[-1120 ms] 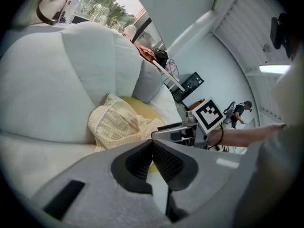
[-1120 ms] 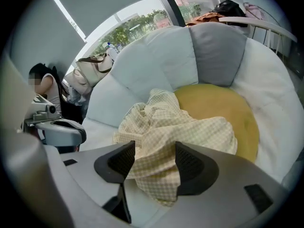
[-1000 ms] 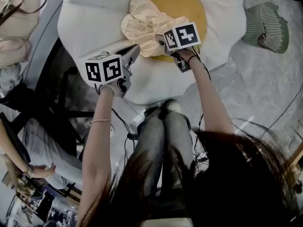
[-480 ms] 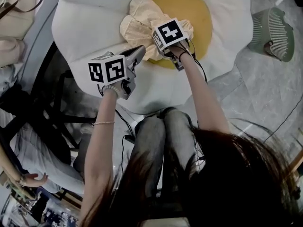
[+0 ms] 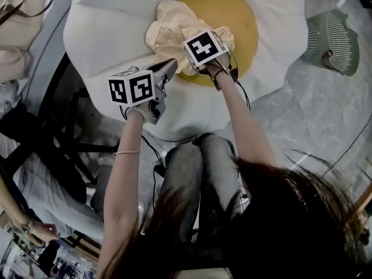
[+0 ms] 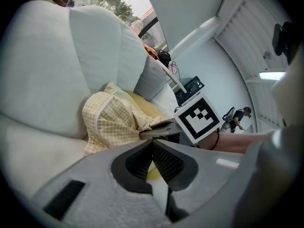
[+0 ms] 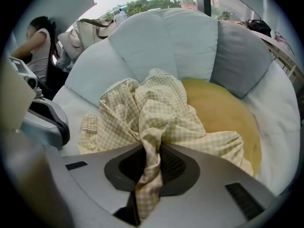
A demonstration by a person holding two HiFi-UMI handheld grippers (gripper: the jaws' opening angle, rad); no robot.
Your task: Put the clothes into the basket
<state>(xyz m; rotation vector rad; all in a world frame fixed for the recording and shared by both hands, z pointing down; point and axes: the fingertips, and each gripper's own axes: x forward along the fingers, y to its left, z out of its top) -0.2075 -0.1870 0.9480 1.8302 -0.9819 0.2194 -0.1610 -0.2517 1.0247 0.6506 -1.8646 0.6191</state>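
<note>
garment: yellow-checked clothes item, bunched up, lying across the left edge of the yellow centre of a flower-shaped cushion. Part of it spills onto the white petals left of that centre.
garment status: on the cushion, not in the basket.
right hand-held gripper: points steeply down over the left edge of the yellow centre, marker cube on top. Jaws have just been closing and are now clenched on a twisted fold of the garment. In the right gripper view that fold runs up between the pads and fans out into the rest of the cloth.
left hand-held gripper: below-left of the yellow centre, over a white petal, tips near the lower edge of the garment. Jaws are together at the tips with nothing between them, and no contact with the cloth is visible.
basket: green, slatted, on the grey floor well right of the yellow centre, clear of the cushion and well apart from the garment.
cushion: white petals ring the yellow centre, with one grey petal on the far right side of the centre in the right gripper view.
person: knees just below the cushion edge nearest the yellow centre, both forearms reaching up toward it.
</note>
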